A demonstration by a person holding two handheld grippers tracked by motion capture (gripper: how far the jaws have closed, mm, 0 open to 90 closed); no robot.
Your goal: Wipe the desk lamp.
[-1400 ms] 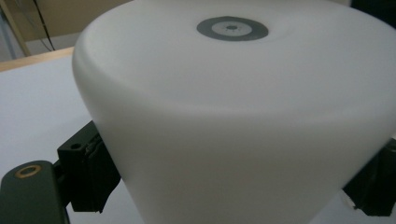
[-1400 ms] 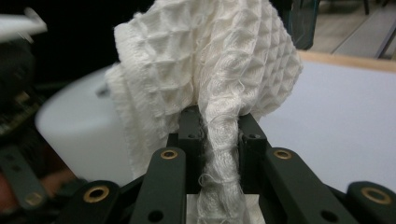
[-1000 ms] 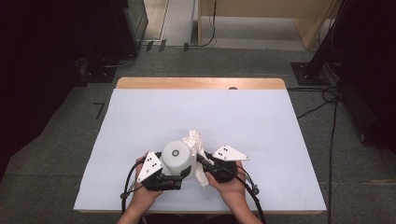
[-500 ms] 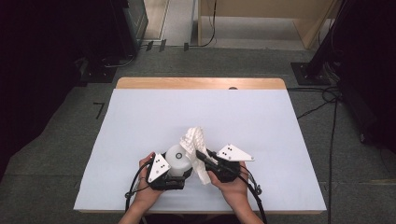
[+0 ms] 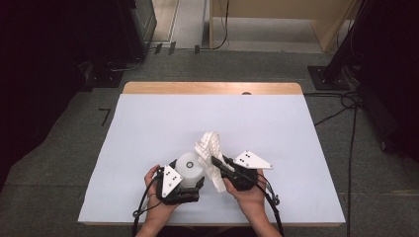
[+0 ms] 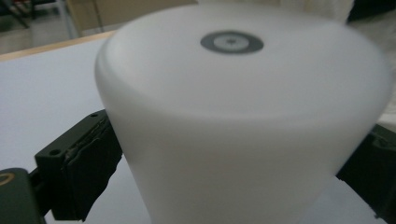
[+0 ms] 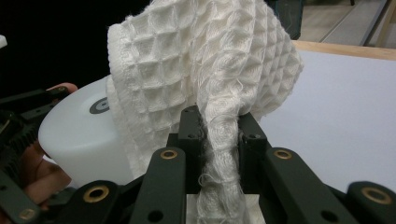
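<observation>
One white cup point(image 5: 189, 168) and one white waffle-weave cloth point(image 5: 210, 148) are in hand, near the front edge of the table point(image 5: 148, 123). The cup sits upside down between the jaws of the left gripper point(image 5: 184, 183), its base with a grey ring facing up; in the left gripper view the cup point(image 6: 243, 121) is gripped on both sides by the black pads, and its lower rim is cut off by the frame. Just to the right of it, the right gripper point(image 5: 217, 165) is clamped on a bunched fold of the cloth, which rises above the jaws and leans against the cup's side. In the right gripper view the cloth point(image 7: 205, 84) stands straight up from the closed jaws, hiding part of the cup point(image 7: 84, 140) beyond. Two hands hold the grippers; the left hand point(image 5: 155, 177) is partly covered by its gripper's grey plate.
</observation>
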